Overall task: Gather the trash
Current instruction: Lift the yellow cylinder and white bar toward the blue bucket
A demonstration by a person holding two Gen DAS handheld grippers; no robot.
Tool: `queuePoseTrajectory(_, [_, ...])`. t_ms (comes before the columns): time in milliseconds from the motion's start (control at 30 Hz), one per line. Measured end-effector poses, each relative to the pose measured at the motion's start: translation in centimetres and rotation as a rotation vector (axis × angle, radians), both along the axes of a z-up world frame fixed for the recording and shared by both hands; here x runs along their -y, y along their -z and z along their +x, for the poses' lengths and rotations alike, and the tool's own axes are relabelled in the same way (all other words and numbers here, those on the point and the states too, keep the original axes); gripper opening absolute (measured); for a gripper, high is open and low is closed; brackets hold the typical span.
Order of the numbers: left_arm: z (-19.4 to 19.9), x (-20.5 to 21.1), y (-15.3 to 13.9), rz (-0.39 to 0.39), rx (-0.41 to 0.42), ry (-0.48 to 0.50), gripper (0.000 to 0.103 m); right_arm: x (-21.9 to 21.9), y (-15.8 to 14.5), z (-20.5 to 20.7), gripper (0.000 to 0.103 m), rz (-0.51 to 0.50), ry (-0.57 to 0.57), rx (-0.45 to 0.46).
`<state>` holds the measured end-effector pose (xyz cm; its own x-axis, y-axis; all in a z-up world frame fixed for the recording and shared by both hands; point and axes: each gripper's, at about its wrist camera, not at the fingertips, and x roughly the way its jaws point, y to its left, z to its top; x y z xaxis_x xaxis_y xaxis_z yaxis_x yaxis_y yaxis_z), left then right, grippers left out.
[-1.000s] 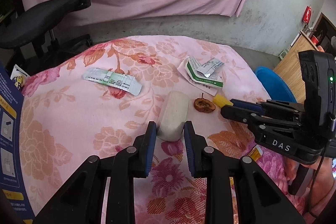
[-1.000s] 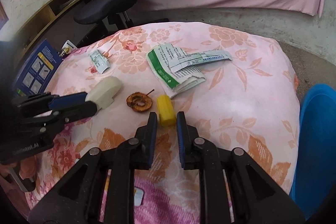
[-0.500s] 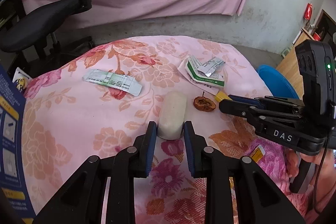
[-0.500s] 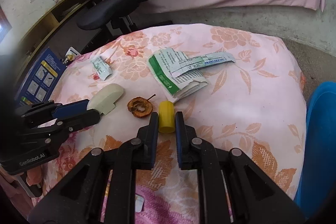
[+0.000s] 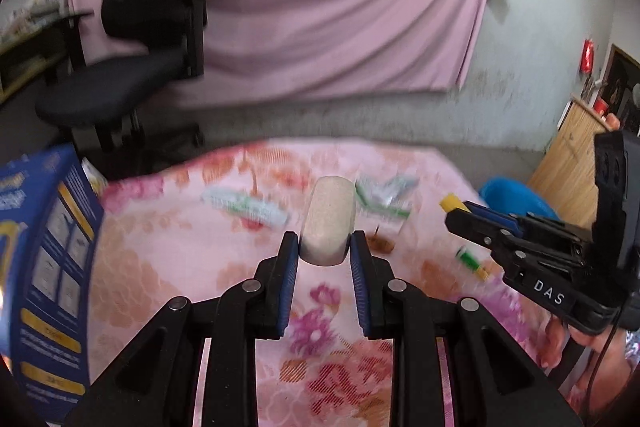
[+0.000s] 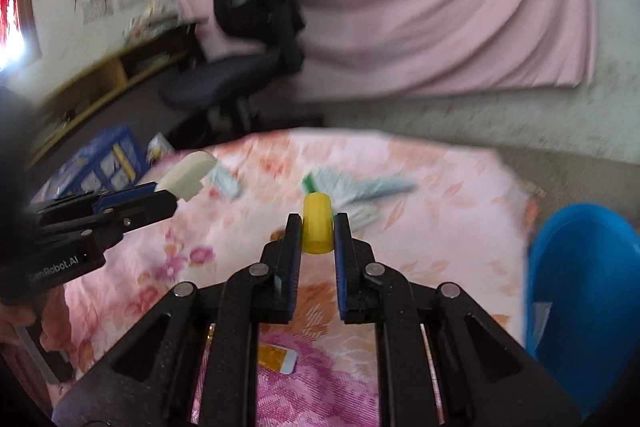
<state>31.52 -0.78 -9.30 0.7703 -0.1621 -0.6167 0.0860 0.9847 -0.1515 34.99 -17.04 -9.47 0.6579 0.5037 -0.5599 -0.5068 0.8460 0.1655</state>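
The left gripper [image 5: 325, 251] has its blue-padded fingers [image 5: 289, 267] clamped on the near end of a pale rounded block [image 5: 329, 221], which is held up clear of the pink floral counter [image 5: 168, 267]. The right gripper [image 6: 317, 241] is closed the same way on a small yellow cap [image 6: 317, 227], also lifted off the cloth. Beyond them a dried brown fruit slice [image 5: 382, 245] and blurred green-and-white paper wrappers [image 5: 384, 197] lie on the counter. A blue bin [image 6: 584, 291] stands just past the counter's right edge. Farther back are a black office chair [image 6: 248, 39] and a pink curtain [image 5: 340, 7].
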Motion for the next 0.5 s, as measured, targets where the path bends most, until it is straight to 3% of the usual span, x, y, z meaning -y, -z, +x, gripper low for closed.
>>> queuePoseTrajectory(267, [-3.2,2.0,-4.7,-0.014,0.329,-0.004,0.022,4.1,-4.6,-4.7,0.042,0.141,0.112,0.324])
queuePoseTrajectory(500, [-6.3,6.3,-8.1,0.099,0.599,0.042,0.022,7.7,-6.8,-8.6,0.042,0.195,0.212,0.568])
